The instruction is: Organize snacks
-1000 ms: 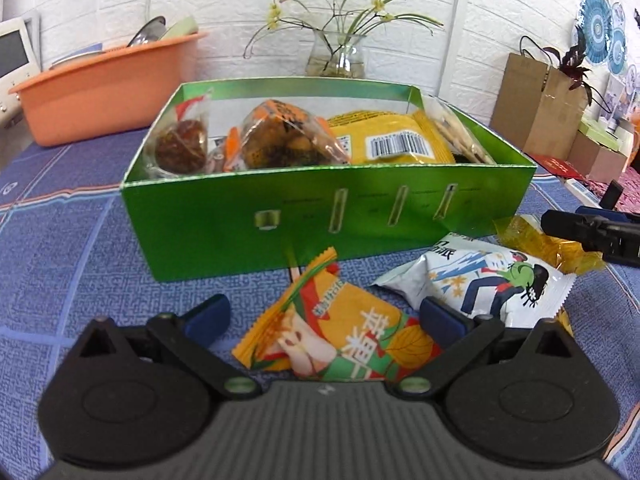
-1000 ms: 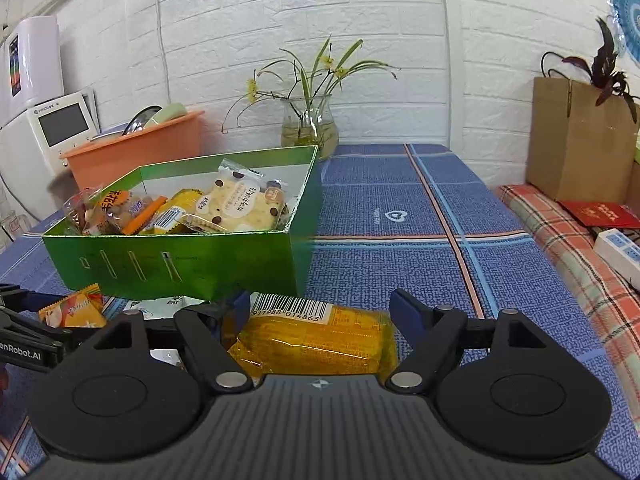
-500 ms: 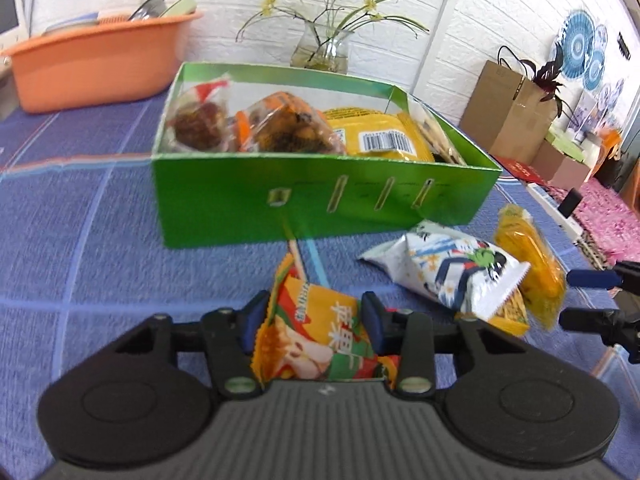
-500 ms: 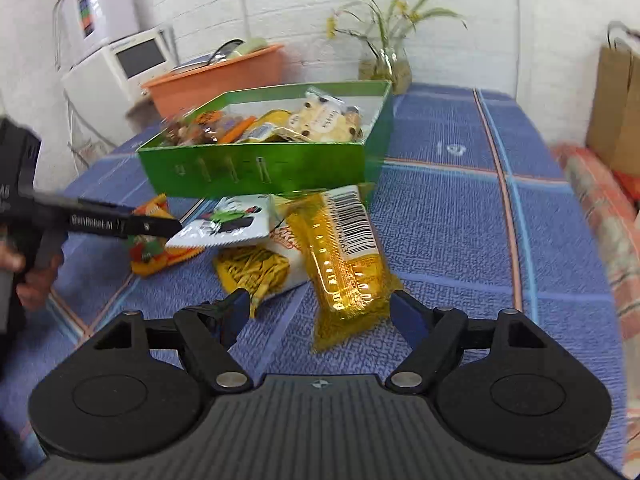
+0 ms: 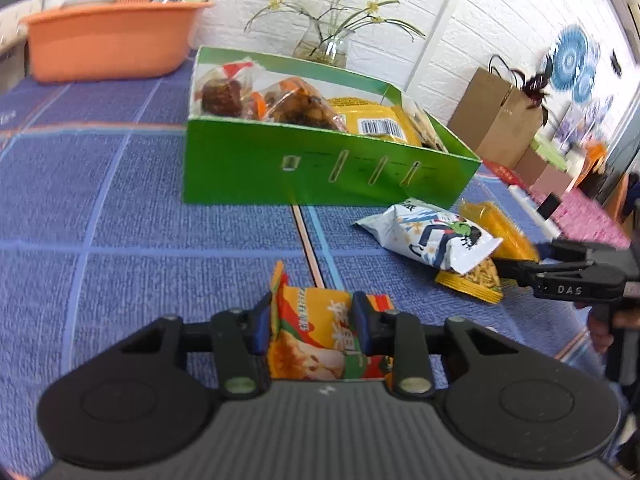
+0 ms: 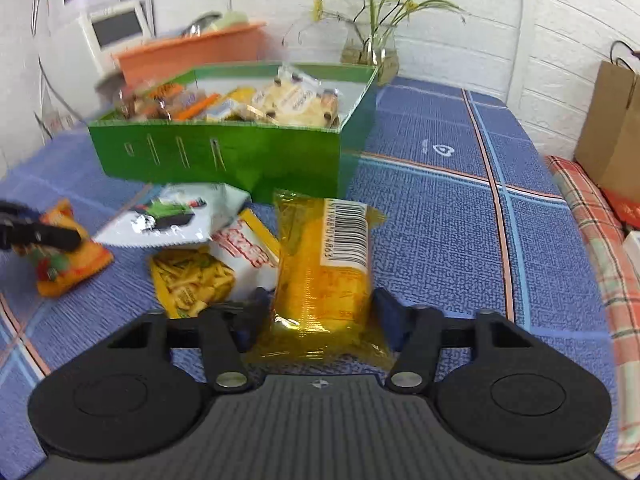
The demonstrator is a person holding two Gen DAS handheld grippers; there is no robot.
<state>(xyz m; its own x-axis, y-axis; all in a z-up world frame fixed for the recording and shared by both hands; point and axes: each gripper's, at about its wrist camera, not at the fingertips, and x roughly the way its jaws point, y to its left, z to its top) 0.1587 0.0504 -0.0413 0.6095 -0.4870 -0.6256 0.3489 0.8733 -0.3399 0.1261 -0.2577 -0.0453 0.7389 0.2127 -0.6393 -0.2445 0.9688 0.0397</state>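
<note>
The left hand-held gripper [image 5: 312,320], ribbed black plastic with blue pads, is clamped on a crinkly orange snack packet [image 5: 316,336], which stands pinched between the pads above the blue woven cloth of the table [image 5: 120,220], well in front of the green box [image 5: 320,172]. The right hand-held gripper [image 6: 320,312] straddles a glossy yellow packet [image 6: 324,280] with a barcode label; its jaws have just been closing, and the packet lies lengthwise between them, but whether the pads press it I cannot tell. Just left of the yellow packet lies a flat packet of printed noodle sticks [image 6: 208,272], and partly over that a white foil bag [image 6: 176,216] with a serrated edge, close to the box's front wall. The green box is shiny cardboard, rectangular and open-topped, with slots cut in its front; wrapped snacks fill it. Behind the box stand an orange plastic basin [image 5: 108,40] and a glass vase [image 5: 324,44] of thin stems.
</note>
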